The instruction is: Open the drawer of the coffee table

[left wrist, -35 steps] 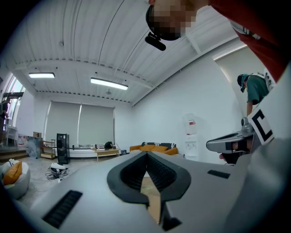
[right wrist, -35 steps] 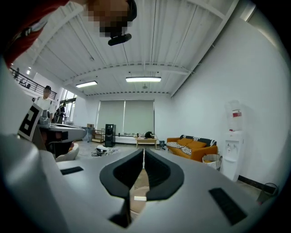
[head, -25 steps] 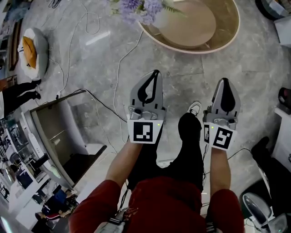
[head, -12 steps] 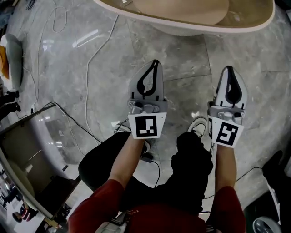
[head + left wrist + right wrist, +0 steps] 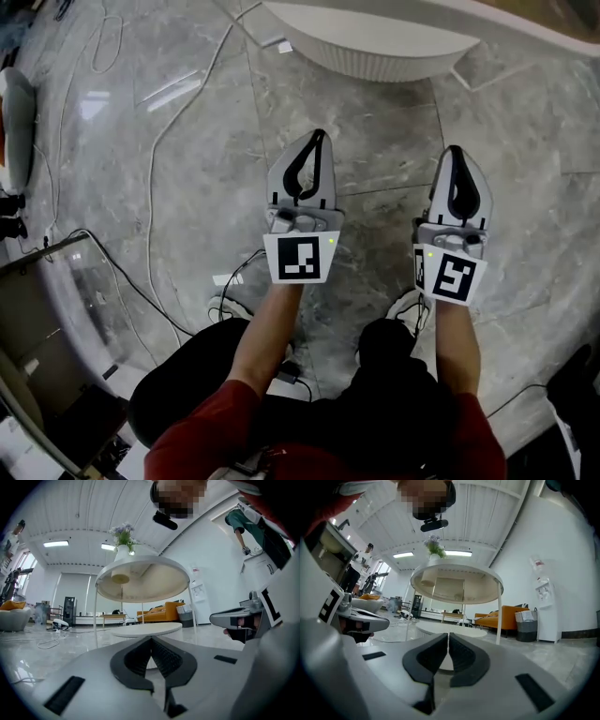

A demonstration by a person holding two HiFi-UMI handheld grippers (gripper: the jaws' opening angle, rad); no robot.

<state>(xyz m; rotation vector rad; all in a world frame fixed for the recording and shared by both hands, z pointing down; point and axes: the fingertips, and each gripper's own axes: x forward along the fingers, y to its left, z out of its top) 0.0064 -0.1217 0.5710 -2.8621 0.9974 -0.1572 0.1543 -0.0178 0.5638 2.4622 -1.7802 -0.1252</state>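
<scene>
- Head view: left gripper [image 5: 319,136] and right gripper [image 5: 454,150] have dropped low over the floor [image 5: 375,141] — the coffee table [image 5: 375,42] has slid to the top edge, only its white lower tier showing.
- Both pairs of fingers are pressed together, holding nothing.
- Right gripper view — a rectangular box [image 5: 447,588] under the round counter [image 5: 485,588], centre frame, is probably the drawer; it lies well ahead, so reaching comes next.

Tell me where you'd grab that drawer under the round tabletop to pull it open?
Probably its front edge, approached level from the near side: the drawer sits flat under the tabletop, and no handle shows from here. The right gripper is shut, so open it first.
</scene>
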